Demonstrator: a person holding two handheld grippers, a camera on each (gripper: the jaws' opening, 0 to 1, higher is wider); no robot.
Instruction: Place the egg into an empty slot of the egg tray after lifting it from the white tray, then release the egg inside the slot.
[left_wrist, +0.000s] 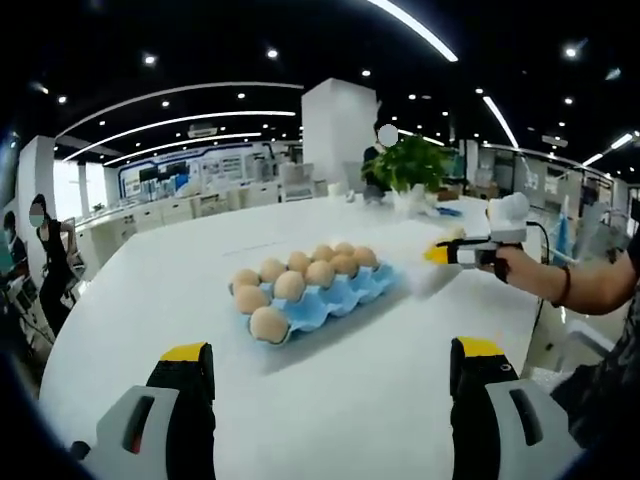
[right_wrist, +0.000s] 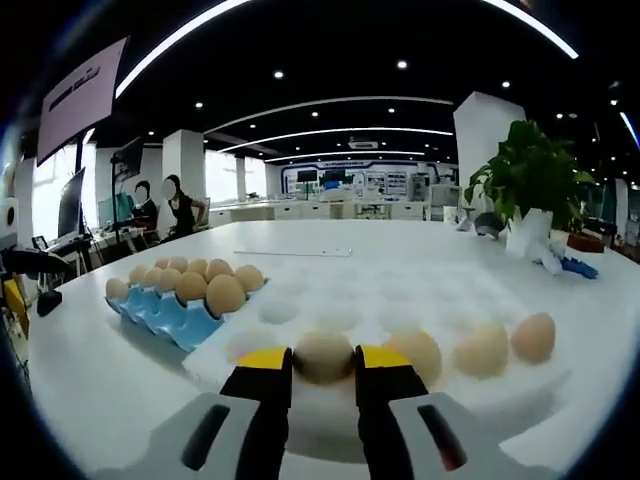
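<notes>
The right gripper (right_wrist: 323, 362), with yellow-tipped black jaws, is clenched on a pale beige egg (right_wrist: 323, 356) that sits in the near row of the white moulded tray (right_wrist: 400, 290) on the white table (right_wrist: 330, 240). Three more eggs lie in that row to the gripper's right; whether the gripped egg is clear of its dimple cannot be told.

The blue egg tray (right_wrist: 165, 312) is just beside the white tray, touching or nearly so, off to the gripper's left. Its long axis runs from near right to far left in the right gripper view. Brown eggs fill most of it, so the coming carry is, in my judgement, a short sideways move leftward over the nearest row, to any free slot there.

The left gripper (left_wrist: 330, 375) hangs released, jaws wide apart, well back from the blue tray's near corner, farther from the egg than the right.
</notes>
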